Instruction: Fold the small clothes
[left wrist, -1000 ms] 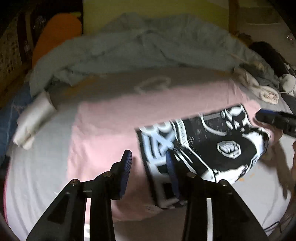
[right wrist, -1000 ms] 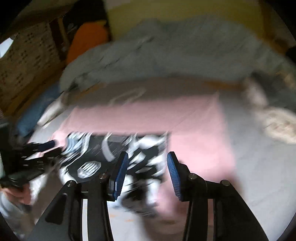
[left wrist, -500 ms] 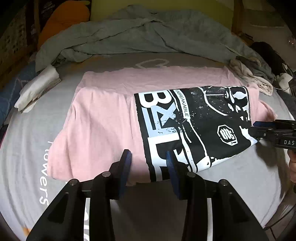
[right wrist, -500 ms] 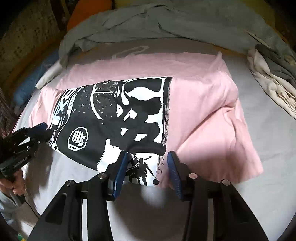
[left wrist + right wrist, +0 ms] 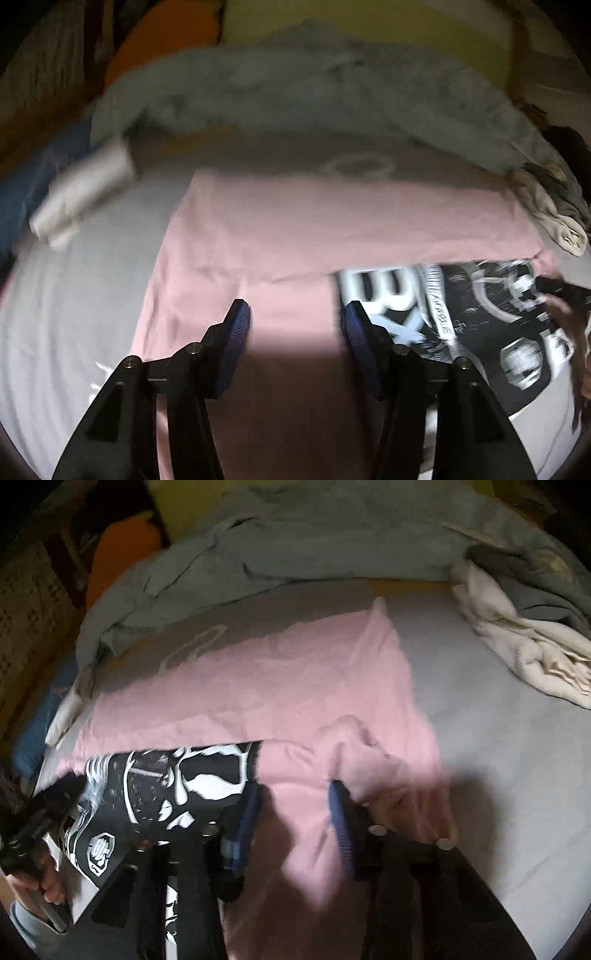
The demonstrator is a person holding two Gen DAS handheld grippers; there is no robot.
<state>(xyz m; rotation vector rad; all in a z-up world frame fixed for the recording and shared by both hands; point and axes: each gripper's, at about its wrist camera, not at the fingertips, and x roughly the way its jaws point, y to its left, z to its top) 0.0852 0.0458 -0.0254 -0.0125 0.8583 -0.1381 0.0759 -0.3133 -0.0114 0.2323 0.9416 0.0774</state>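
Pink T-shirt flat on grey bedsheet, printed half folded over. Left gripper opening, nothing pinched, pink cloth beneath. Right gripper closing over pink cloth, grip unclear. Step: mid-fold, reaching for near edge. Next: pinch hem both sides, lift, fold over.

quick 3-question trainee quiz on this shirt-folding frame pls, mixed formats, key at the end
1. True or false: the pink T-shirt lies on a grey sheet.
2. The black-and-white print in the left wrist view sits: A) left of the jaws of the left gripper, B) right of them, C) out of frame.
3. Fill in: the cream and grey garments are bunched at the ___ of the right wrist view.

Key: 1 true. 2 B. 3 upper right.
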